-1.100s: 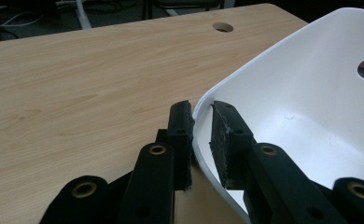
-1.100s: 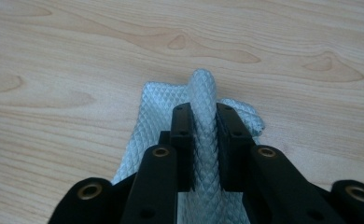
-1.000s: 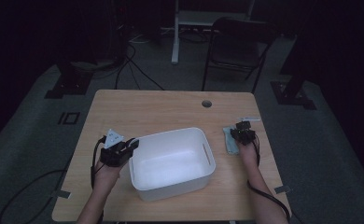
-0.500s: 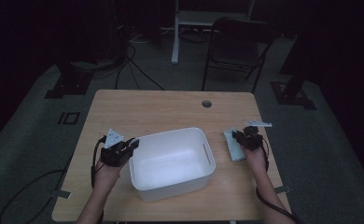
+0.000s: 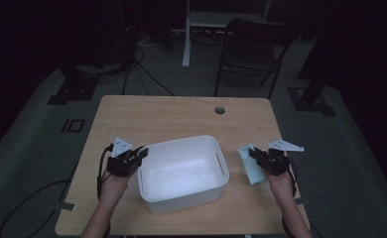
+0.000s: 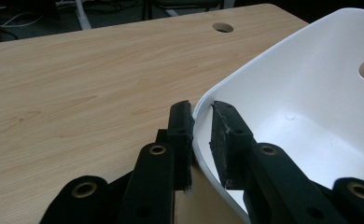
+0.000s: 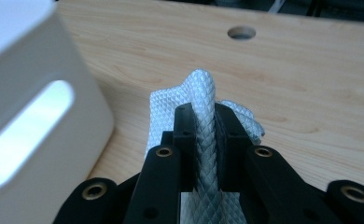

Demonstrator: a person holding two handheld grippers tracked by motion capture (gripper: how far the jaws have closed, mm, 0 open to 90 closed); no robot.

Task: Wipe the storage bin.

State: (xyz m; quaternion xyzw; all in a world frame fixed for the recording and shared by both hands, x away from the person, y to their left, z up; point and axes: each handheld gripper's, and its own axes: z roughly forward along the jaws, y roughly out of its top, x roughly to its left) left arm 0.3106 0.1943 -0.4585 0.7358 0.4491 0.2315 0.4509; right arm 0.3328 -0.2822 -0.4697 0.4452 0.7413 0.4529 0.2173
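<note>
2 grips: left hand-held gripper [image 6: 201, 135] pinching tub rim [image 6: 245, 70], right hand-held gripper [image 7: 207, 140] clamping cloth [image 7: 203, 98].

cloth [image 7: 203, 116]: lower end lying hidden between the right gripper [image 7: 203, 112] jaws | white bin [image 7: 40, 116]: running off the left edge beside the cloth | bin wall behind cloth: being covered | chair [image 5: 256, 44]: sitting too dark to read

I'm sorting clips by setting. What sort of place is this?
Probably a dim lab or workshop: a light wooden desk with a cable hole, a black folding chair behind it, and black cables trailing over grey carpet.
</note>
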